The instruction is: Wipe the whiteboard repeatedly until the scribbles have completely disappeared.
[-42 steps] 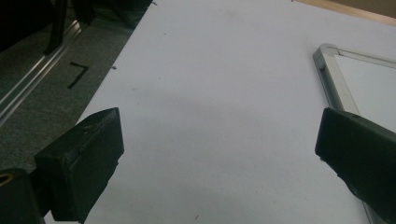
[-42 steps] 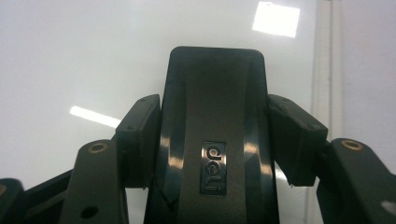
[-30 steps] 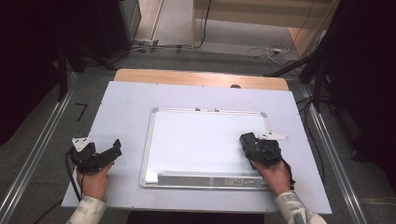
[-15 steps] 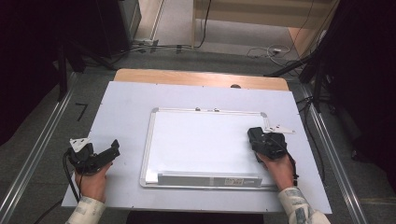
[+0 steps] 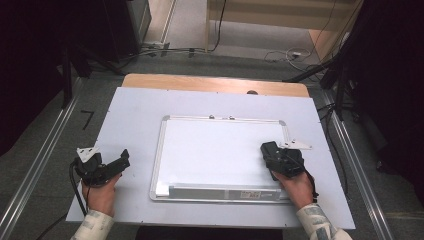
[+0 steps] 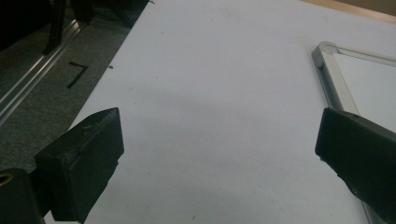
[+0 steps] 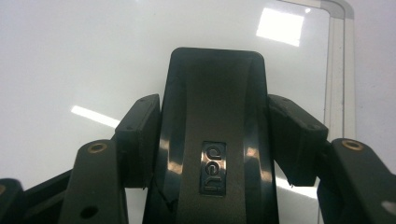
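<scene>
My right gripper (image 5: 272,156) has its jaws clamped on a black eraser (image 7: 212,135), one jaw pressed against each of its long sides, and holds it over the right part of the whiteboard (image 5: 215,150), close to the board's right frame. The whiteboard lies flat in the middle of the white table (image 5: 135,110), its tray along the near edge. My left gripper (image 5: 117,164) sits near the table's near-left corner, just beside the board's left frame, jaws wide apart over bare tabletop with nothing between them.
</scene>
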`<action>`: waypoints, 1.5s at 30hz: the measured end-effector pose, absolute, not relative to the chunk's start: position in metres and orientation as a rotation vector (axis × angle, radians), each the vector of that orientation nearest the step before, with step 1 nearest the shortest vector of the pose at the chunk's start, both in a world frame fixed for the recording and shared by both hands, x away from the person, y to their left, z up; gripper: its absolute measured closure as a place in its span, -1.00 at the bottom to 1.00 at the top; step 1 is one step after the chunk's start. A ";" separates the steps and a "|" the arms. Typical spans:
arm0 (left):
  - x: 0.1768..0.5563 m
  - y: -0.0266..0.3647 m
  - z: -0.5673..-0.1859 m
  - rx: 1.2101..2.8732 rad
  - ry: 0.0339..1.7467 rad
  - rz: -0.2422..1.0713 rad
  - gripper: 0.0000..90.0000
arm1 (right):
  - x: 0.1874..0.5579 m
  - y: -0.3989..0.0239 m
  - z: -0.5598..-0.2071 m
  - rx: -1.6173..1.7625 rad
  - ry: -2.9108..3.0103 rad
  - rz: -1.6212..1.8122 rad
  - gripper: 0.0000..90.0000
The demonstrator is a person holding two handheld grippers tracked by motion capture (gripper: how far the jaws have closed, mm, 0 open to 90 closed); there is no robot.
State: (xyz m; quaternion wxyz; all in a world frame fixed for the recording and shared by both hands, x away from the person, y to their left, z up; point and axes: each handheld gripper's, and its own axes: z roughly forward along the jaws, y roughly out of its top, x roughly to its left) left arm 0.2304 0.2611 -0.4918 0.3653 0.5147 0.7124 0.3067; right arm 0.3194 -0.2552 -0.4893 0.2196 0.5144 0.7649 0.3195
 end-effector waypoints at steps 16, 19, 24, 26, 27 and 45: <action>0.230 0.261 -0.492 1.323 1.831 0.785 -0.98 | 0.323 -0.248 -0.490 1.406 2.122 0.899 -0.17; 0.229 0.262 -0.492 1.320 1.836 0.784 -0.98 | 0.334 -0.245 -0.490 1.420 2.110 0.902 -0.17; 0.228 0.265 -0.492 1.310 1.842 0.781 -0.98 | 0.336 -0.246 -0.490 1.408 2.119 0.897 -0.17; 0.228 0.265 -0.492 1.308 1.841 0.782 -0.98 | 0.333 -0.250 -0.489 1.405 2.129 0.895 -0.17; 0.229 0.265 -0.492 1.307 1.841 0.782 -0.98 | 0.330 -0.253 -0.489 1.405 2.131 0.895 -0.17; 0.232 0.262 -0.492 1.323 1.836 0.775 -0.98 | 0.338 -0.265 -0.490 1.494 2.038 0.873 -0.17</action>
